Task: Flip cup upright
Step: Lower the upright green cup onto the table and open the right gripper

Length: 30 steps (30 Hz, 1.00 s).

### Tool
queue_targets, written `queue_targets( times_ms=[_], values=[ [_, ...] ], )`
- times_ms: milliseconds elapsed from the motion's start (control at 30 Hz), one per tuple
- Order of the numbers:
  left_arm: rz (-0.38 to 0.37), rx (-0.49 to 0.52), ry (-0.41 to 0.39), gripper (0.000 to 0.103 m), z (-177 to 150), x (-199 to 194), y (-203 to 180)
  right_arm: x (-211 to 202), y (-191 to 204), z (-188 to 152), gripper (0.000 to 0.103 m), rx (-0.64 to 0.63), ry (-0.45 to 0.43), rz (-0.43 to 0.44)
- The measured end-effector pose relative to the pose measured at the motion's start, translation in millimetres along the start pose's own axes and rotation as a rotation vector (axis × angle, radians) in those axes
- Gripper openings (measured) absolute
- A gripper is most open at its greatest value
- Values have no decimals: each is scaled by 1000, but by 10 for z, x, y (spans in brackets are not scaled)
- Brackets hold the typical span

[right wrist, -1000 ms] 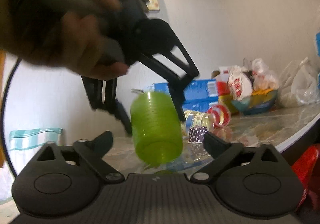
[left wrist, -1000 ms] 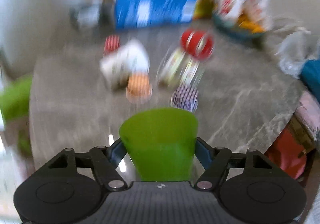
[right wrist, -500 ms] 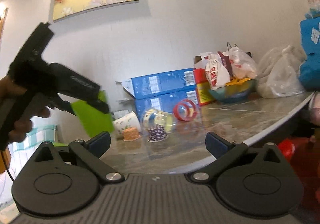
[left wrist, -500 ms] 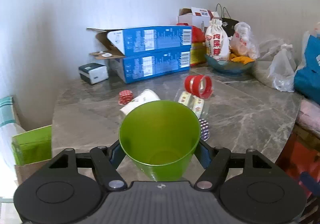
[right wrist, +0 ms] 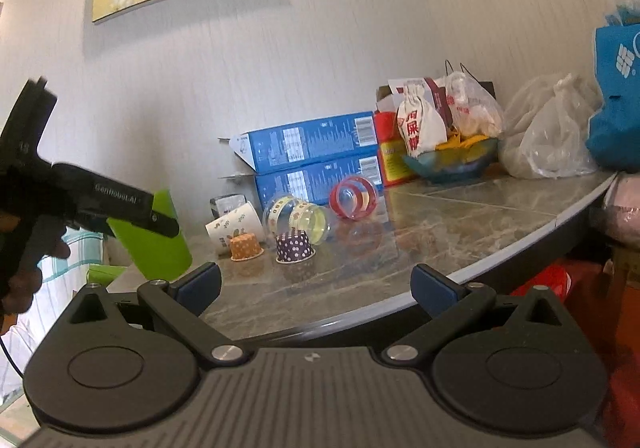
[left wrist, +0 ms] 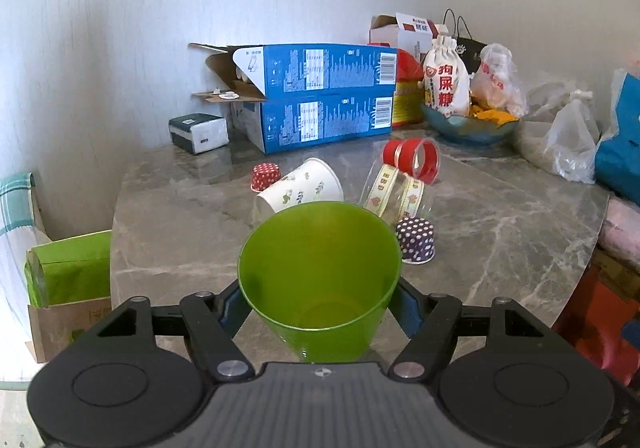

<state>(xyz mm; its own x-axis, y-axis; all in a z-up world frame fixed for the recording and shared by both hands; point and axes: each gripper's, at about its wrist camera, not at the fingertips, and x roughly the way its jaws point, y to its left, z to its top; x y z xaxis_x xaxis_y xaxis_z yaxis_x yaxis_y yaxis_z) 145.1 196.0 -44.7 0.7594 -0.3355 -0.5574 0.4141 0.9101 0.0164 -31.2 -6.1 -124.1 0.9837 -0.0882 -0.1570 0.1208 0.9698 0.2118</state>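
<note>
Both fingers of the left tool (left wrist: pixel 320 302) pinch the green cup (left wrist: pixel 319 276), mouth facing away.

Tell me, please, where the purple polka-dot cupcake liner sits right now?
In the left wrist view, the purple polka-dot cupcake liner sits upside down on the marble table, just right of the held green cup, in front of the tipped clear jar.

Left tool (left wrist: pixel 320 302) clamped on a load, held aloft, right tool (right wrist: pixel 316 284) spread wide, unloaded
</note>
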Motion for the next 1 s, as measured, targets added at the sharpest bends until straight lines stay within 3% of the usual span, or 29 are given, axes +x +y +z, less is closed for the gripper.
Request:
queue_targets(
  times_ms=[433, 633, 833, 1000],
  values=[
    [-46, 96, 84, 75, -11, 283, -55, 11, 46, -43, 102, -11, 15, 4],
    [-47, 87, 73, 75, -22, 303, -49, 21, 42, -72, 102, -8, 23, 2],
    [-90, 41, 75, 94, -80, 371, 42, 38, 59, -68, 102, -12, 24, 11],
    [-122, 7, 52, 101, -158, 382, 124, 36, 67, -76, 102, -13, 26, 17]
  ],
)
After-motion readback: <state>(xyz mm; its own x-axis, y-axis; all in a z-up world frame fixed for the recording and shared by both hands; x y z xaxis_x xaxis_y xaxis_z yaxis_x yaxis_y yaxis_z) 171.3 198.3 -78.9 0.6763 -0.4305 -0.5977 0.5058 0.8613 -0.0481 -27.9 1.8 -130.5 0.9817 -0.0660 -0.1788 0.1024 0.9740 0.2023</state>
